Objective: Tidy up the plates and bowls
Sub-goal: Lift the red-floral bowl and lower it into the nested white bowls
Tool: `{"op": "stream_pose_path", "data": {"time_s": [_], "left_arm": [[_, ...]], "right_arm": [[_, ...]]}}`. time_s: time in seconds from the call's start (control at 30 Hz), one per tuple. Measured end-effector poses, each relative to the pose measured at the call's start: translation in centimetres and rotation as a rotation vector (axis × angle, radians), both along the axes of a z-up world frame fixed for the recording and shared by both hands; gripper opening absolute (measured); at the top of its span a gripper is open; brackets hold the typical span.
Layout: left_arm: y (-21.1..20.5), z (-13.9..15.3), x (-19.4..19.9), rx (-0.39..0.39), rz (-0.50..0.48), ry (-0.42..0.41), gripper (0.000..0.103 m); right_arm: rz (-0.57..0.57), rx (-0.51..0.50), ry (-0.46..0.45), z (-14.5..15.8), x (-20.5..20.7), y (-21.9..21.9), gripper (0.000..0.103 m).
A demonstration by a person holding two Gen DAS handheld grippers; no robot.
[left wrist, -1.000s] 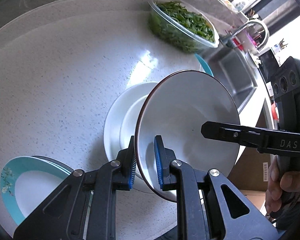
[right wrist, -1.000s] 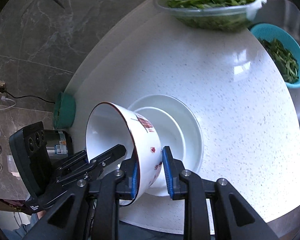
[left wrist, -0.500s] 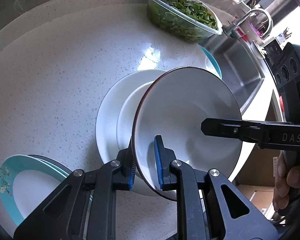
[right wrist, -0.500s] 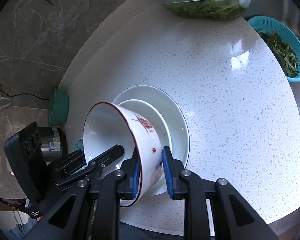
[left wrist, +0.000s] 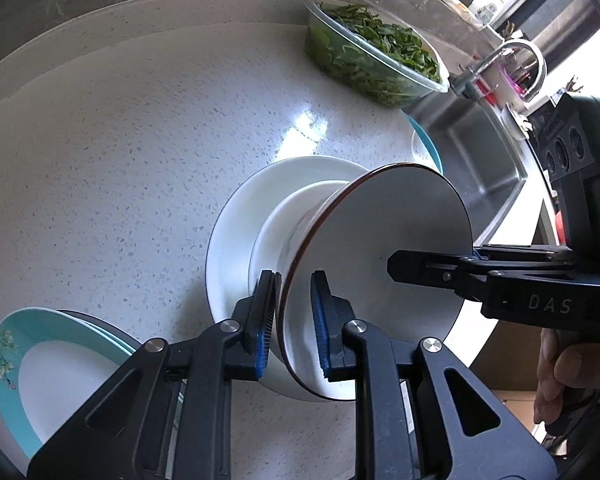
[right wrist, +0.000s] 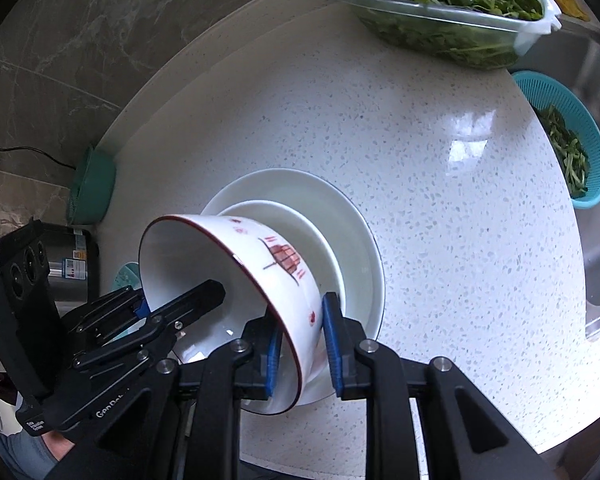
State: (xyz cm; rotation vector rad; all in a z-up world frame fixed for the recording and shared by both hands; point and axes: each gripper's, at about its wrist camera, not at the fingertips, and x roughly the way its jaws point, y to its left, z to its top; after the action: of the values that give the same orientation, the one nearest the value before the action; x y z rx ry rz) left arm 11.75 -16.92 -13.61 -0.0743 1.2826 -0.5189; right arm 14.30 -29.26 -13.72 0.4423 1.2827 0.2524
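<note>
A white bowl (left wrist: 380,240) with a dark red rim and red drawings on its outside (right wrist: 284,256) hangs tilted on its side over a white plate (left wrist: 236,248) that carries a smaller white dish (left wrist: 272,240). The bowl's foot reaches the dish (right wrist: 324,248). My left gripper (left wrist: 294,312) grips the near rim, one pad outside and one inside, its jaws easing open slightly. My right gripper (right wrist: 302,344) pinches the opposite rim, its jaws closing. In the left wrist view one of the right gripper's fingers (left wrist: 420,272) lies inside the bowl.
Teal-rimmed plates (left wrist: 8,360) are stacked at the counter's near left. A clear tub of greens (right wrist: 440,4) stands at the back. A teal colander (right wrist: 580,128) sits by the steel sink (left wrist: 480,148). A teal object (right wrist: 92,188) leans on the wall.
The bowl has come down between both grippers and tipped further over. Its foot now rests at the small white dish, and the right gripper has moved lower with it.
</note>
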Motion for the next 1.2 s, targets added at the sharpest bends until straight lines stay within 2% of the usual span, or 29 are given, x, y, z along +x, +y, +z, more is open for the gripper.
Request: {"op": "stream_pose_path", "data": {"time_s": [0.6,0.7,0.8,0.97,1.07,1.17,1.2], "left_arm": [[0.5,0.0,0.4,-0.011,0.026,-0.001,0.017],[0.5,0.0,0.4,-0.013,0.026,0.001,0.017],[0.4,0.1,0.4,-0.019,0.033,0.004,0.017],[0.7,0.3,0.5,-0.056,0.071,0.006,0.017],[0.7,0.6,0.4,-0.070,0.078,-0.007,0.022],[0.7,0.9,0.2,-0.092,0.077,-0.020,0.034],[0.7,1.1,0.1,-0.106,0.075,-0.025,0.042]], "right_arm": [[-0.045,0.077,0.022,0.1,-0.4,-2.0,0.025],[-0.037,0.065,0.018,0.1,-0.4,-2.1,0.023],[-0.007,0.008,0.006,0.3,-0.3,-2.0,0.019],[0.009,-0.018,0.001,0.5,0.1,-2.3,0.016],[0.014,-0.023,0.010,0.5,0.4,-2.5,0.014],[0.017,-0.020,0.023,0.3,0.5,-2.3,0.013],[0.017,-0.016,0.029,0.2,0.6,-2.2,0.013]]}}
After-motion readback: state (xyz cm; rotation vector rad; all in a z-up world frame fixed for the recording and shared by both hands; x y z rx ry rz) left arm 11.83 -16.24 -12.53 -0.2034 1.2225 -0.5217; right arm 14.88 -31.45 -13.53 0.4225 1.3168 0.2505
